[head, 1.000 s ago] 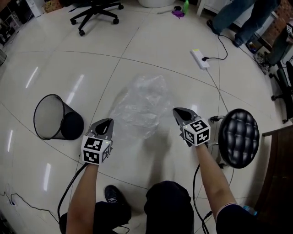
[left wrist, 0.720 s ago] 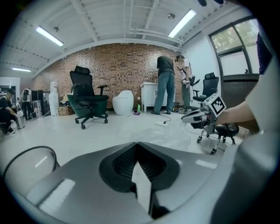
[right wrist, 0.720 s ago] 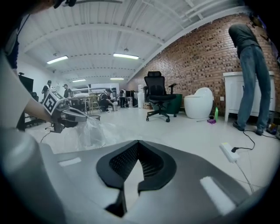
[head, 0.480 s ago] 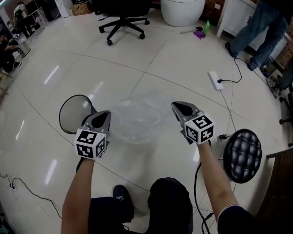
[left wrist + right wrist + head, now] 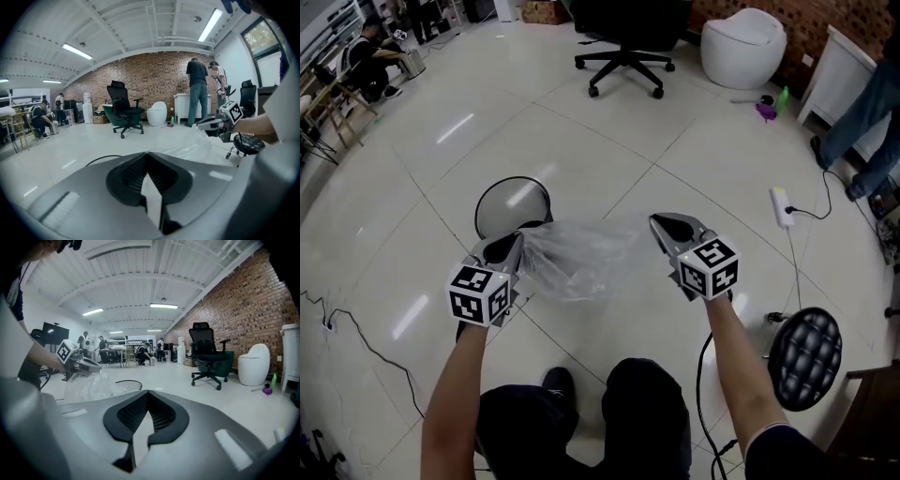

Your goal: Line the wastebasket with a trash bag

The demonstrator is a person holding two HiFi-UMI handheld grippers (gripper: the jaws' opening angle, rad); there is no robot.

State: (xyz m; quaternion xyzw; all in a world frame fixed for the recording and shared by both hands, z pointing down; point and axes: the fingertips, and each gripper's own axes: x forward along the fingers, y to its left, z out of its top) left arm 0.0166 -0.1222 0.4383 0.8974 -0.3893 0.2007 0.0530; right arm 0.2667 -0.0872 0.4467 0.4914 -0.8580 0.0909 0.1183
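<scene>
clear trash bag, black mesh wastebasket, glossy white tiled floor.

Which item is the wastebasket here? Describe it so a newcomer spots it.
On the glossy pale floor, look just beyond the left tongs, by the clear bag. The wastebasket is round, black, open-topped mesh, unlike the padded black stool.

No words, brand names, numbers or signs can be read anywhere in these views.
</scene>
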